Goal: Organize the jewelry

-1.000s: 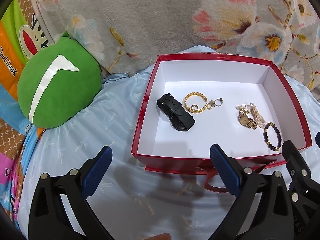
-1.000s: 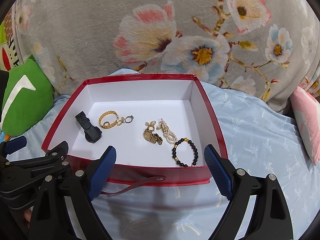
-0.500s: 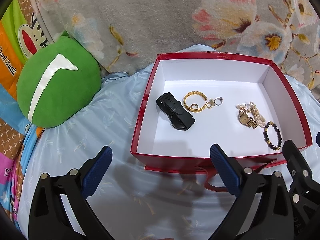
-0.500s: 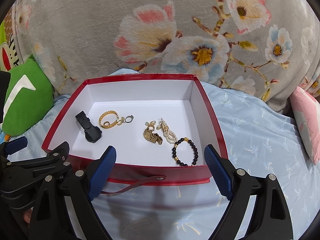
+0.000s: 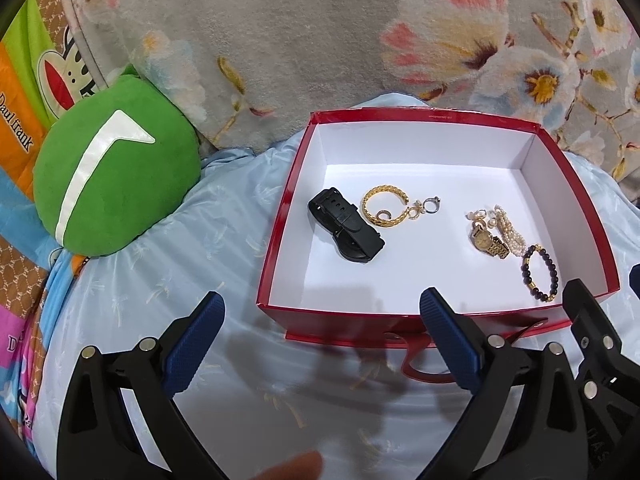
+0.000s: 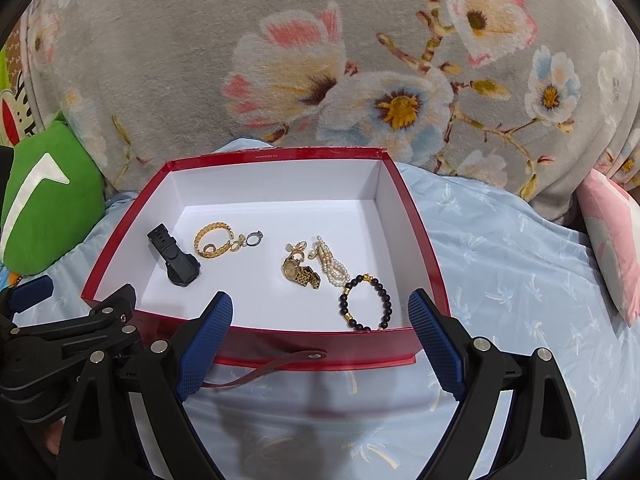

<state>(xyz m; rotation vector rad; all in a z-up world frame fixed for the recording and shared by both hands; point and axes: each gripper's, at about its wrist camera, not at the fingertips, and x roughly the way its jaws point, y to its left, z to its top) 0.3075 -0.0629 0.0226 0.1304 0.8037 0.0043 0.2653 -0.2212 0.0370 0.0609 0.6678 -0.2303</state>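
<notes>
A red box [image 5: 500, 122] [image 6: 280, 155] with a white inside lies on a pale blue sheet. Inside it lie a black watch [image 5: 346, 230] [image 6: 176, 260], a gold chain bracelet [image 5: 384, 210] [image 6: 214, 240] with a small ring [image 5: 432, 205] [image 6: 254, 238], a gold watch [image 5: 488, 240] [image 6: 301, 273], a pearl strand [image 5: 510, 228] [image 6: 332, 264] and a black bead bracelet [image 5: 540, 272] [image 6: 364, 302]. My left gripper [image 5: 320, 320] [image 6: 28, 292] is open, just short of the box's near left corner. My right gripper [image 6: 320, 318] is open in front of the near wall, holding nothing.
A green round cushion [image 5: 112, 184] [image 6: 44, 204] lies left of the box. A grey flowered blanket [image 5: 320, 40] [image 6: 320, 60] rises behind it. A pink pillow [image 6: 616, 236] sits at the right. A red strap [image 6: 264, 368] hangs from the box front.
Both grippers have barely moved; the view has shifted very slightly. The jewelry in the box lies as before.
</notes>
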